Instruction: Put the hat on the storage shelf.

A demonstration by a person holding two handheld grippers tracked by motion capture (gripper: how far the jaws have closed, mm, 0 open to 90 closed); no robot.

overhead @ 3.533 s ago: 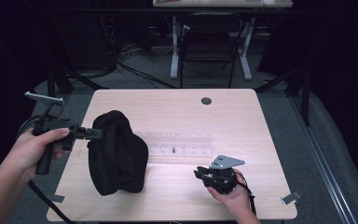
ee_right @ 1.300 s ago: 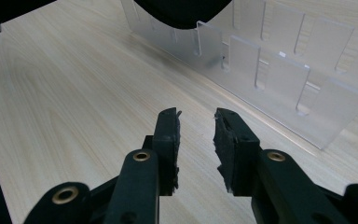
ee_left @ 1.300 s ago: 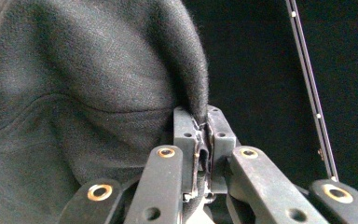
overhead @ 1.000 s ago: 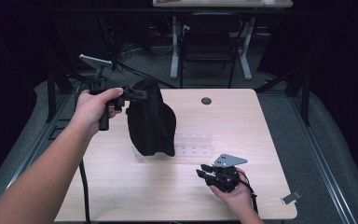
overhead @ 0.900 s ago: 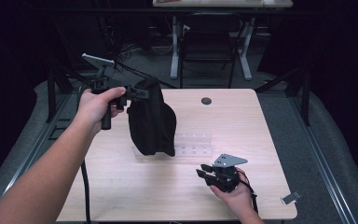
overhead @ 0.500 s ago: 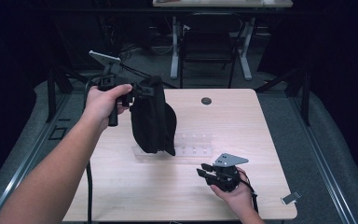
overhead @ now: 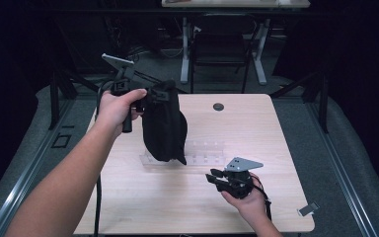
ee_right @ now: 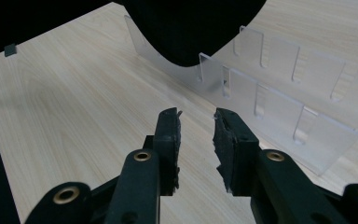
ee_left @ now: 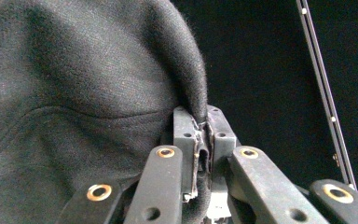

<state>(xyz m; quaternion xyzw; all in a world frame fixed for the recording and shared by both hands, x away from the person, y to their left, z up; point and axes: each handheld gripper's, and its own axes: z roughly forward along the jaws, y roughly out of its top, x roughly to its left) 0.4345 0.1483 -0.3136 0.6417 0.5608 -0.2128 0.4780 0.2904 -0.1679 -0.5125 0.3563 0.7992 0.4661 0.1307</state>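
Since the earlier frames the left gripper (overhead: 150,95) has carried the black cloth bag (overhead: 164,126) from the table's left side up to the upper left of the high view, where it hangs over the clear acrylic rack (overhead: 205,153). Its jaws are pressed together, pinching a fold of the bag's edge (ee_left: 200,140). Right gripper (overhead: 216,176) sits low at lower right on the wooden table (overhead: 128,197), jaws just closing a little, part spread with nothing between them (ee_right: 196,135).

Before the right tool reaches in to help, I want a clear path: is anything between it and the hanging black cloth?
Nothing visible: bare table lies between the right tool and the cloth.
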